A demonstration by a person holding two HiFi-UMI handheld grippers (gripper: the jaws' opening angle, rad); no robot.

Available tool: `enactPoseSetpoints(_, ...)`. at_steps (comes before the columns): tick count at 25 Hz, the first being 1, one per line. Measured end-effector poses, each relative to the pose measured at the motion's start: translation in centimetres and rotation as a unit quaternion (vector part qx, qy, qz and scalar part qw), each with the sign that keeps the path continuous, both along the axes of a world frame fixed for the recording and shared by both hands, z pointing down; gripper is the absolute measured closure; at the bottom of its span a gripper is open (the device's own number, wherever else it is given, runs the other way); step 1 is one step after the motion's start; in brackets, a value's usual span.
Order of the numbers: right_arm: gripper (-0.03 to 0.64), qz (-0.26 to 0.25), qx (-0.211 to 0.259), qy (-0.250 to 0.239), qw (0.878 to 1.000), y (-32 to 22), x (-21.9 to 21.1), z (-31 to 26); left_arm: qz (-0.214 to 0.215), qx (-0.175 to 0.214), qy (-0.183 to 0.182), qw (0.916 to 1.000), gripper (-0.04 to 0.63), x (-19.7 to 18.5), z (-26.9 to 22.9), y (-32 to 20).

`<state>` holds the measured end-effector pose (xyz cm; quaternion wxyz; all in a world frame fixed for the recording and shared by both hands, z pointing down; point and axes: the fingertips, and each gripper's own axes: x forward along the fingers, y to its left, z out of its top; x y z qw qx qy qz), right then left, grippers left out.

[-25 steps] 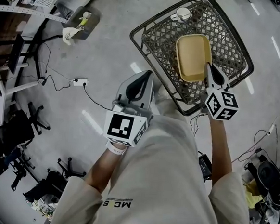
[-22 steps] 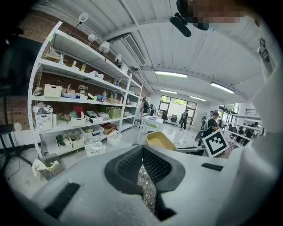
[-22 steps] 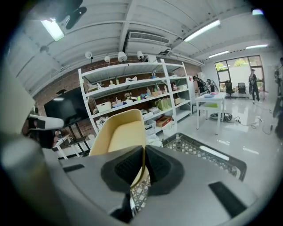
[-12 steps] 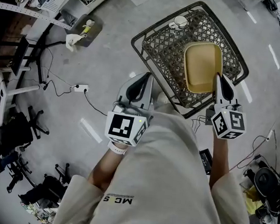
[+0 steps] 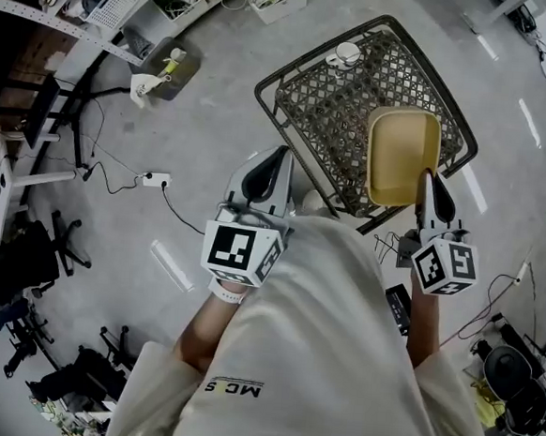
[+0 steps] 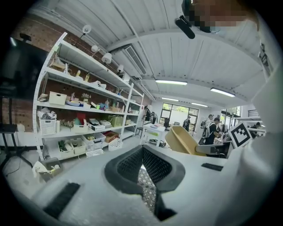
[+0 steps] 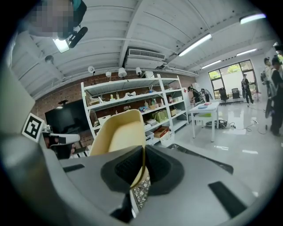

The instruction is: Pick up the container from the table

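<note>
My right tongs (image 5: 425, 177) are pinched on the near rim of the yellow container (image 5: 402, 155). From my head, the container covers the right-hand corner of the black mesh worktop (image 5: 330, 95). The right gripper view shows the grip itself. The thin rim runs straight down between the two dark pads of the right tongs (image 7: 142, 167), and the container (image 7: 117, 132) stands up tilted with its hollow side facing the camera.

My left tongs (image 5: 278, 156) hang over the grey concrete floor (image 5: 197, 112), just beside the worktop's near corner and apart from the container. In their own view the left tongs (image 6: 142, 165) are pressed together at the tips with nothing between them. That view alone shows the container (image 6: 179, 139) from the side, held up in the air by the other tongs.

Only the head view shows a small white cup (image 5: 345, 53) at the far edge of the worktop, and a power strip (image 5: 156, 179) with its cable on the floor.

The gripper views open up the room. White shelves (image 6: 84, 110) loaded with boxes and baskets stand against a brick wall, under a white panelled ceiling with strip lights. A white table (image 7: 208, 108) stands by the windows. A black screen (image 7: 66, 117) is beside the shelves, and a few people (image 6: 212, 130) stand far off.
</note>
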<state>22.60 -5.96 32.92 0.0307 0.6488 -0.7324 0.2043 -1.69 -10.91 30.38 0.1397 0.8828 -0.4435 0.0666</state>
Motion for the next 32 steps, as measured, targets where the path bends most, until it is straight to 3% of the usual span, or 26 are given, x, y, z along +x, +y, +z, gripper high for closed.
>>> enactPoseSetpoints(15, 0.586, -0.027, 0.013, 0.01, 0.999, 1.5, -2.7, -1.4, -0.006, 0.009, 0.003, 0.9999, 0.572, -1.0, -0.9, 0.9)
enactPoseSetpoints(22, 0.586, -0.031, -0.003, 0.005, 1.0, 2.3, -3.6, -1.0, -0.001, 0.006, 0.01, 0.9999, 0.572, -0.9, -0.9, 1.7)
enactPoseSetpoints(26, 0.586, -0.055, -0.003, 0.03, 0.998, 2.8, -4.7, -0.9, -0.007, 0.008, 0.016, 0.9998, 0.572, -1.1, -1.3, 2.1)
enactPoseSetpoints(32, 0.586, -0.046, -0.003, 0.004, 0.999, 3.7, -4.0, -0.4, -0.008, 0.009, 0.012, 0.9998, 0.572, -0.4, -1.4, 1.8)
